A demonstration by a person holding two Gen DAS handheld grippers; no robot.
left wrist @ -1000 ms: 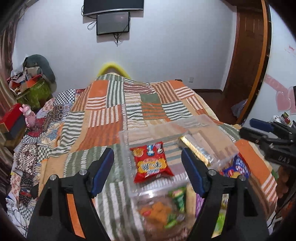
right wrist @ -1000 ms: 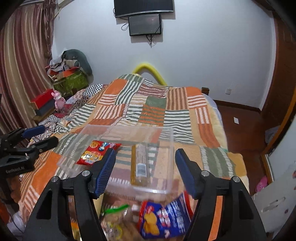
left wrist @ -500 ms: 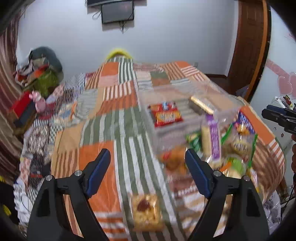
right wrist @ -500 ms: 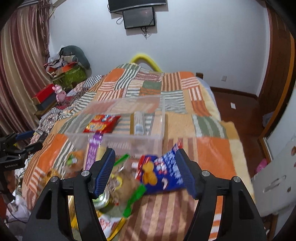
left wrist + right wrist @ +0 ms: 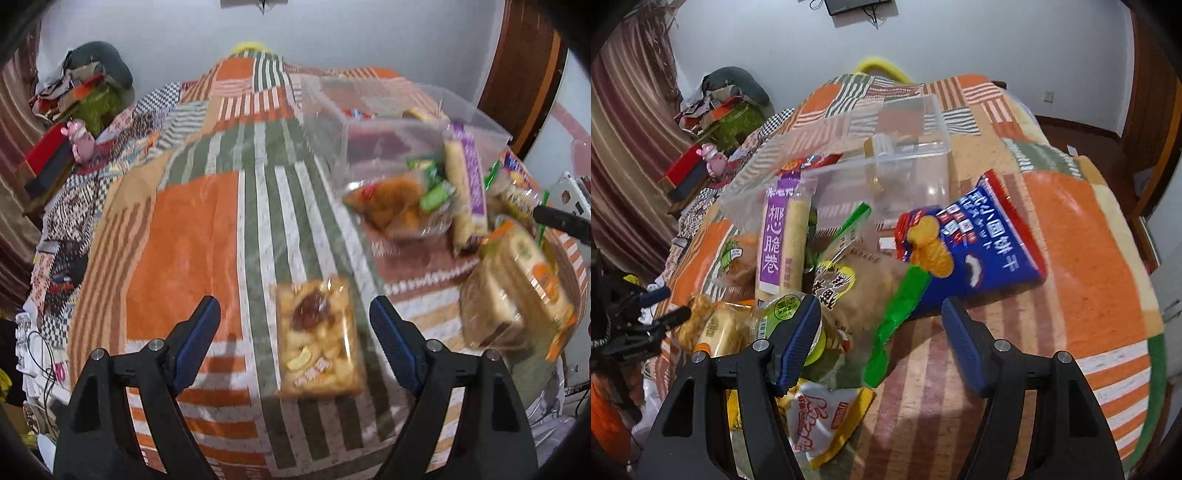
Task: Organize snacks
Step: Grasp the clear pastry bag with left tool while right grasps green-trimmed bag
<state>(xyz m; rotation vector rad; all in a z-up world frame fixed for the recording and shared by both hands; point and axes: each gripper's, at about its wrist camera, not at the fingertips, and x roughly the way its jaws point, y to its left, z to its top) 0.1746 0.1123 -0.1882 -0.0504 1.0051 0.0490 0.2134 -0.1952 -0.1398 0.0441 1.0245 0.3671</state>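
Note:
A clear plastic box (image 5: 476, 114) stands on the striped bedspread, with a red pack and a pale bar inside. A heap of snack packs lies in front of it. My left gripper (image 5: 293, 332) is open, low over a square clear pack of crackers (image 5: 317, 354) that lies flat between its fingers, untouched. My right gripper (image 5: 881, 332) is open above the heap. The green end of a brown snack bag (image 5: 864, 280) lies under the gap between its fingers. A blue biscuit bag (image 5: 982, 243) and a purple roll pack (image 5: 781, 240) lie just beyond, against the box (image 5: 905, 147).
The bedspread (image 5: 192, 229) reaches left to a cluttered floor with a red case (image 5: 44, 155) and a pink toy. A wrapped bread pack (image 5: 517, 291) lies near the bed's right edge. The left gripper's tips (image 5: 665, 317) show at the left of the right wrist view.
Both grippers have sunk toward the bed. The left one left the box, came over the square cracker pack and spread its jaws a little. The right one now hangs over the heap.

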